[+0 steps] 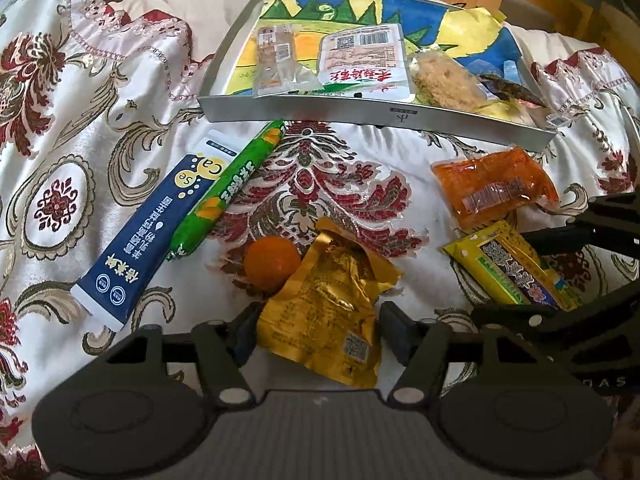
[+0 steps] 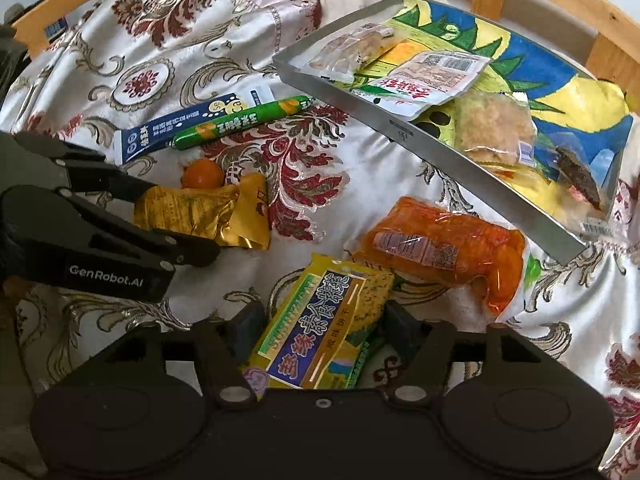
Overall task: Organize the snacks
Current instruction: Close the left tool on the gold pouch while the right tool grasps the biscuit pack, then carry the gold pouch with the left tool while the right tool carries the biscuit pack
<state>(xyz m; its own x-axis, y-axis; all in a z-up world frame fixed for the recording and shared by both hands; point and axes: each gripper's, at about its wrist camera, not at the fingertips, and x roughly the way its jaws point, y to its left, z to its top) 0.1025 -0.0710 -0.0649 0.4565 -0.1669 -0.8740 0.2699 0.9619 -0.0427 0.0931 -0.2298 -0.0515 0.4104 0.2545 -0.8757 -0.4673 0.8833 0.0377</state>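
**Two grippers closed around packets on the patterned cloth**

A white satin cloth with red and gold floral embroidery (image 1: 340, 184) covers the whole surface. At its far side lies a shallow rectangular metal tray with a painted blue, yellow and green base (image 1: 376, 114), its long axis running left to right in the left wrist view; several clear and white snack packets already lie inside it.

On the cloth in front of the tray, a navy and white tube-shaped sachet (image 1: 148, 240) and a slim green sausage stick (image 1: 228, 188) lie touching side by side, both angled with their far ends toward the tray's left corner. A clear pouch of orange-red snack (image 1: 494, 188) lies near the tray's right end, long axis roughly parallel to the tray's front wall.

The left gripper (image 1: 316, 332) has a crinkled gold foil packet (image 1: 328, 304) between its fingers, the pads pressing its sides; the packet's long axis points away along the fingers, toward the tray. The right gripper (image 2: 316, 332) is likewise closed on a yellow and purple biscuit packet (image 2: 320, 328), its long axis tilted up and right.

A small round orange fruit (image 1: 272, 262) touches the gold packet's left edge.
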